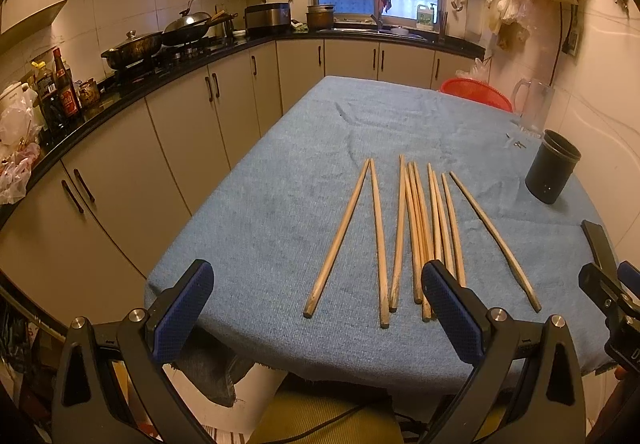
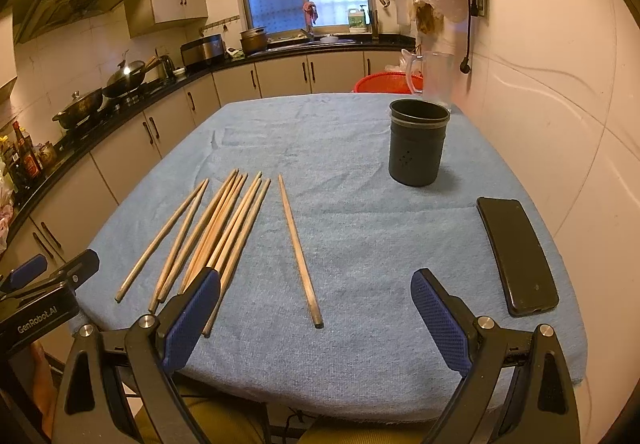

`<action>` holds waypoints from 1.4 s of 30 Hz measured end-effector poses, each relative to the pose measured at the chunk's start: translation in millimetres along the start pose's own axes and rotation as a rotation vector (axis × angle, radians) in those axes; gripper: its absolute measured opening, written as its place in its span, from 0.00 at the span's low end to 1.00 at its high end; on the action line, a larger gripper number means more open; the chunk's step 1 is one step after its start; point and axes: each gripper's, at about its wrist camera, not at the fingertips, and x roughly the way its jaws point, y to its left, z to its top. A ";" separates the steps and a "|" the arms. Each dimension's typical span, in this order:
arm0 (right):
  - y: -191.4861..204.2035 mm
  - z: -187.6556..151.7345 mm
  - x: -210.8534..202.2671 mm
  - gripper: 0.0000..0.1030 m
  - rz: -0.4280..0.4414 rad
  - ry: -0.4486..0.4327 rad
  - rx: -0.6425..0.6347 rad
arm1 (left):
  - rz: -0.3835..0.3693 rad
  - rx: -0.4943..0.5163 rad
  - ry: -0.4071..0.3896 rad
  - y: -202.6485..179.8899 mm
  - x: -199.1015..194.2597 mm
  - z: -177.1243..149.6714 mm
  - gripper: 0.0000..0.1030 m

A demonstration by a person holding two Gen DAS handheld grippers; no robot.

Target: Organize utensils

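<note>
Several wooden chopsticks (image 1: 416,232) lie side by side on the blue tablecloth (image 1: 280,203); they also show in the right wrist view (image 2: 224,232). One chopstick (image 2: 299,250) lies apart to their right. A dark cylindrical holder (image 2: 417,143) stands upright at the right, also in the left wrist view (image 1: 552,172). My left gripper (image 1: 318,308) is open and empty at the table's near edge, over the chopsticks' near ends. My right gripper (image 2: 316,316) is open and empty, near the lone chopstick's end.
A black phone (image 2: 516,254) lies at the table's right edge. A glass jug (image 1: 534,105) and a red basket (image 1: 476,93) stand at the far right corner. The wall is close on the right. Kitchen counters with woks (image 1: 168,35) run along the left.
</note>
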 end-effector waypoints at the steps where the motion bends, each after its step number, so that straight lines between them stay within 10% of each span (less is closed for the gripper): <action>1: 0.0 -0.3 0.1 0.95 0.001 0.001 0.000 | 0.000 0.000 0.000 0.1 -0.1 0.4 1.00; 21: 2.9 14.5 15.6 0.94 0.048 0.035 -0.050 | -0.005 0.017 0.045 8.7 14.3 7.2 1.00; 29: 6.3 47.7 36.2 0.88 0.132 0.115 -0.085 | -0.104 0.008 0.191 28.1 49.4 40.2 0.95; 33: 4.8 58.7 50.8 0.78 0.181 0.183 -0.063 | -0.134 0.008 0.265 33.7 67.7 52.2 0.71; 42: 13.4 92.4 107.5 0.47 0.244 0.339 -0.043 | -0.206 0.088 0.379 12.7 113.4 84.2 0.60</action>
